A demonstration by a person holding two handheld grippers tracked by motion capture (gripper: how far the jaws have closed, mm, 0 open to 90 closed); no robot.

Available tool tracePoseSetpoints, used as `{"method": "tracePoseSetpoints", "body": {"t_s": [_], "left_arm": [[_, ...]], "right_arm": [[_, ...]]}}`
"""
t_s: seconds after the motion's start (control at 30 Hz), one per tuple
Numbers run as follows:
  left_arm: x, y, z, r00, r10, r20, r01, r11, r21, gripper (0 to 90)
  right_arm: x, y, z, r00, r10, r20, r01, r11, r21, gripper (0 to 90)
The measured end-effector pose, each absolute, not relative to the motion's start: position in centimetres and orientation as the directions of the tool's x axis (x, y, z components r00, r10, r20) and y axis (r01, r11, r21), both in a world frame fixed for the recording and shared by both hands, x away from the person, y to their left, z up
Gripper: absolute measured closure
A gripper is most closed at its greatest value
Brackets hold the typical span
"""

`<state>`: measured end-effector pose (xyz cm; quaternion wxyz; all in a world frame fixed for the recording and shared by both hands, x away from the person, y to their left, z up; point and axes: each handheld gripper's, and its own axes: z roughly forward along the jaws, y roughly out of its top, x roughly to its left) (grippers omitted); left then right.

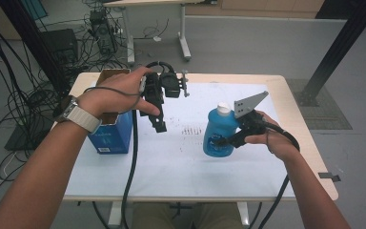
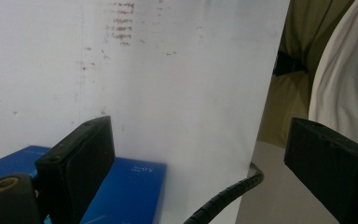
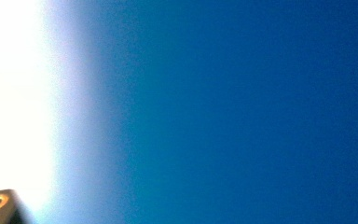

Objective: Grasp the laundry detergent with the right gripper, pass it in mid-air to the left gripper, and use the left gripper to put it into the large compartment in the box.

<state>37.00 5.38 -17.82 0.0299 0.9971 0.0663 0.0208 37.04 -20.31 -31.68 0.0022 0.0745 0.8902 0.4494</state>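
A blue bottle (image 1: 217, 126) with a white cap stands upright right of the table's middle. My right gripper (image 1: 226, 141) comes at it from the right and is shut on its lower body; a grey three-cornered plate sits on top of the gripper. Up close in the right gripper view, the bottle (image 3: 237, 112) is a blue blur. My left gripper (image 1: 156, 121) hangs above the table left of centre, jaws pointing down and toward the person. In the left gripper view my left gripper (image 2: 200, 126) is open with its jaws wide apart and nothing between them.
An open blue box (image 1: 109, 136) stands at the table's left, below and beside my left hand; its top (image 2: 126, 186) lies under the left jaw. A white sheet (image 1: 171, 162) with faint brown marks covers the table. A black cable (image 1: 132, 167) hangs over the near edge.
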Motion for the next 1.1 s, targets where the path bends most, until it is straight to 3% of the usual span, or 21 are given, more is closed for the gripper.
{"method": "tracePoseSetpoints", "body": {"t_s": [1.1], "left_arm": [[36.6, 2.9, -15.7, 0.996, 0.083, 0.039, 0.081, -0.996, 0.031, 8.8]], "right_arm": [[37.6, -16.5, -30.4, -0.998, 0.054, 0.045, 0.069, 0.61, 0.789, 43.4]]}}
